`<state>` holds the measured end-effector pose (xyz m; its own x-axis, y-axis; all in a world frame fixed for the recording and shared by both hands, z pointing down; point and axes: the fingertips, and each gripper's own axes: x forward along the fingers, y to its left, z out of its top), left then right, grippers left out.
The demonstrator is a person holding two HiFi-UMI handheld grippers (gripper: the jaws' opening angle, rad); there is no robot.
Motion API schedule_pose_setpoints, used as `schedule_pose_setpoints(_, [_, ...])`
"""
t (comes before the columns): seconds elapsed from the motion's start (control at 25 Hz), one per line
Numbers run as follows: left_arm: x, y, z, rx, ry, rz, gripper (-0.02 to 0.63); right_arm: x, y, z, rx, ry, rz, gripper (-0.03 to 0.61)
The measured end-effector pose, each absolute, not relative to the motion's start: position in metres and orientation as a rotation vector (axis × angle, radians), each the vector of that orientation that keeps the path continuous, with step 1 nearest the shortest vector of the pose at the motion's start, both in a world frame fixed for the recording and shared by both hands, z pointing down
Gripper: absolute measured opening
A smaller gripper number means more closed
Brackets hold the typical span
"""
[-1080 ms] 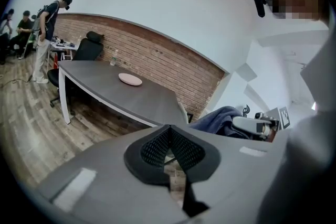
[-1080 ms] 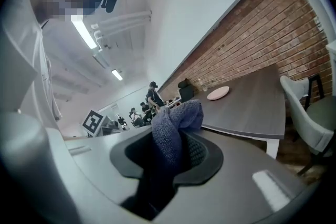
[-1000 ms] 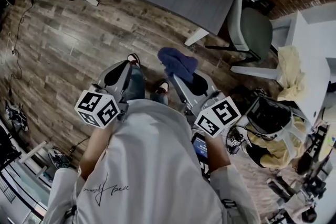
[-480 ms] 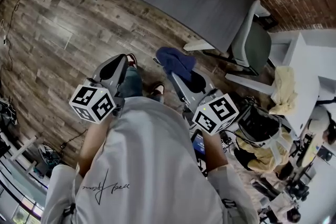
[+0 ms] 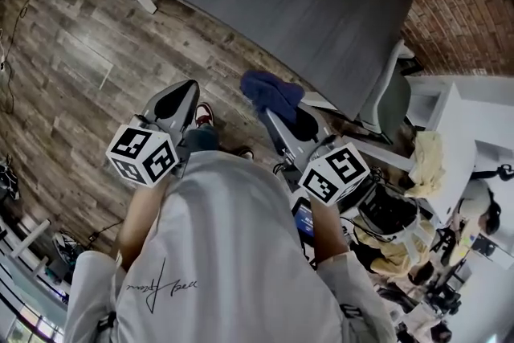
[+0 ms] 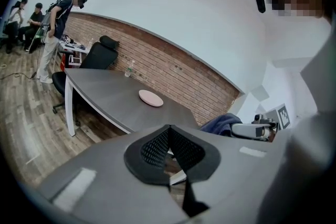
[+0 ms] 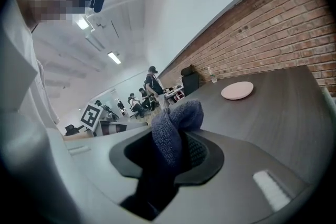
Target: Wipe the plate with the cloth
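Trouble could come from the long reach. The grey left gripper (image 6: 169, 147) with black pads has its jaws pressed together on nothing. The grey right gripper (image 7: 176, 152) pinches the soft dark blue cloth (image 7: 176, 123), bunched in a lump. The round pink plate (image 7: 237, 90) sits toward the far edge of the long dark grey table (image 7: 294, 113), well apart from both. If nothing holds the plate, rubbing may push it off. The lumpy cloth may slip out.
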<state>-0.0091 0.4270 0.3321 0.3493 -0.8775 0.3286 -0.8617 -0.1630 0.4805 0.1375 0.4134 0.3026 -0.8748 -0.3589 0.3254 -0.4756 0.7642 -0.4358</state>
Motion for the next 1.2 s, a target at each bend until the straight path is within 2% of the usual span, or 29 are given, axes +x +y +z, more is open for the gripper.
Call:
schedule_pose_setpoints(0.44, [-0.09, 0.403, 0.333, 1.989, -1.549, -0.131, 0.012, 0.063, 0.371, 0.293, 0.719, -2.727, 0.7, 0.119])
schedule_pose_setpoints(0.72, [-0.115, 0.379, 0.338, 1.952, -1.558, -0.172, 0.012, 0.05, 0.347, 0.3, 0.736, -2.698, 0.687, 0.118])
schedule_pose_setpoints(1.2, [-0.148, 0.276, 0.335, 1.993, -1.521, -0.123, 0.012, 0.038, 0.226, 0.303, 0.901, -2.678, 0.722, 0.119])
